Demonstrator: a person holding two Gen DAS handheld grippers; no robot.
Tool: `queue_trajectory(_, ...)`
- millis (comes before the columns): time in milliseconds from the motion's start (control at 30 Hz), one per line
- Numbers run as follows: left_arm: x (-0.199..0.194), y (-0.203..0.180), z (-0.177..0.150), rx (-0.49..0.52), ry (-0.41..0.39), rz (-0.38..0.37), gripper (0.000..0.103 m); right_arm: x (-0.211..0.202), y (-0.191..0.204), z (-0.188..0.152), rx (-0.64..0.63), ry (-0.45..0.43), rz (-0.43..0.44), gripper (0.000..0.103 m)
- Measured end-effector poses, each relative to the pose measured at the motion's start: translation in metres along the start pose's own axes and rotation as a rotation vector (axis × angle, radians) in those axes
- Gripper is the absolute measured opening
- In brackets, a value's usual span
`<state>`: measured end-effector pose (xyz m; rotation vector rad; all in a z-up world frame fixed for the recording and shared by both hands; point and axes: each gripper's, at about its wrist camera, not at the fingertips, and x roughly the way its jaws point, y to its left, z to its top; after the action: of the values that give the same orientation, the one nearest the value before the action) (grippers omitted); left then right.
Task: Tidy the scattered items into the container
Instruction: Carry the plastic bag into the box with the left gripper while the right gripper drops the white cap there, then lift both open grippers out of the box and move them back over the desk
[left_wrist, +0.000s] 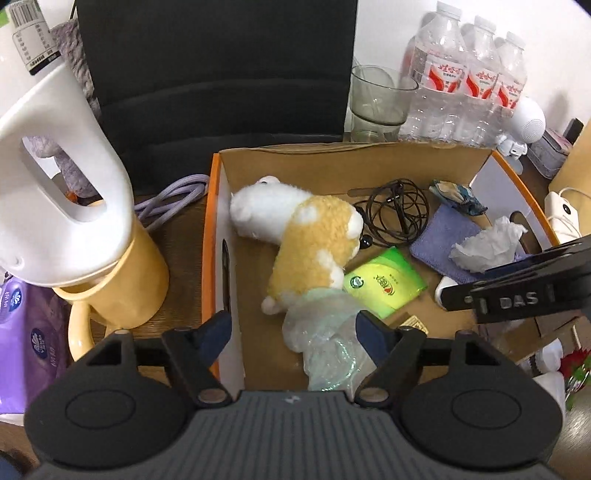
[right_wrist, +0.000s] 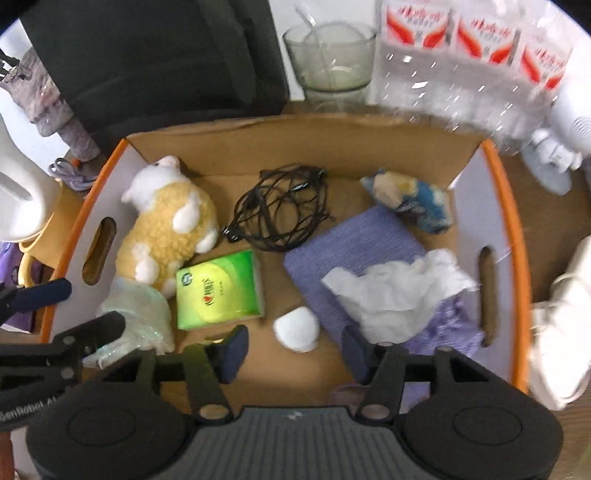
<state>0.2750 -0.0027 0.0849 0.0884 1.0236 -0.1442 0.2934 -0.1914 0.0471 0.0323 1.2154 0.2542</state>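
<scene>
- Left wrist view: the left tool (left_wrist: 291, 328) hangs over the near left corner of the cardboard box (left_wrist: 332, 162), its fingers spread with nothing between them; a crumpled clear plastic bag (left_wrist: 325, 332) lies just beyond and beneath the tips
- In the box: a yellow-and-white plush toy (left_wrist: 306, 236) lies on its side at the left, touching the plastic bag; a green tissue pack (left_wrist: 384, 282) lies beside it; a coil of black cable (left_wrist: 397, 212) sits toward the back; a purple cloth (left_wrist: 439, 236) lies at the right with a crumpled white tissue (left_wrist: 487, 245) on top; a blue patterned pouch (left_wrist: 458, 194) sits at the back right
- On the surface outside the box: a white jug (left_wrist: 62, 184) resting on a yellow mug (left_wrist: 129, 284) to the left; a glass (left_wrist: 380, 103) and water bottles (left_wrist: 469, 81) behind
- Right wrist view: the right tool (right_wrist: 293, 352) hovers over the near side of the box, spread and holding nothing; a small white round thing (right_wrist: 297, 328) lies on the box floor between its tips; the cloth and tissue lie just right of it
</scene>
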Motion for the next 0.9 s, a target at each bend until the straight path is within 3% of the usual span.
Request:
queue_trajectory(133, -0.012, 0.004, 0.01, -0.066, 0.008, -0.012, 0.09, -0.031, -0.009, 0.005, 0.016, -0.024, -0.02, 0.061)
queue_trajectory(167, -0.019, 0.005, 0.012, -0.082, -0.013, 0.002, 0.102, -0.042, -0.01, 0.005, 0.015, -0.036, -0.026, 0.062)
queue_trajectory(267, -0.039, 0.003, 0.017, -0.08, -0.078, 0.063, 0.103, -0.066, -0.013, 0.003, 0.008, -0.073, -0.03, 0.07)
queue_trajectory(433, -0.062, -0.002, 0.015, -0.093, -0.108, 0.072, 0.103, -0.092, -0.016, 0.002, 0.032, -0.13, -0.038, 0.076)
queue_trajectory(533, -0.071, -0.011, 0.004, -0.072, -0.204, 0.116, 0.103, -0.098, -0.017, -0.007, 0.068, -0.242, 0.029, 0.082)
queue_trajectory(633, -0.077, -0.017, -0.013, -0.071, -0.327, 0.154, 0.103, -0.096, -0.012, -0.021, 0.079, -0.315, -0.001, 0.082)
queue_trajectory(800, -0.081, -0.019, -0.044, -0.124, -0.513, 0.117, 0.103, -0.093, 0.001, -0.052, 0.028, -0.485, -0.053, 0.082)
queue_trajectory(900, -0.079, -0.021, -0.057, -0.14, -0.574, 0.093, 0.103, -0.09, -0.001, -0.07, 0.046, -0.591, -0.049, 0.082)
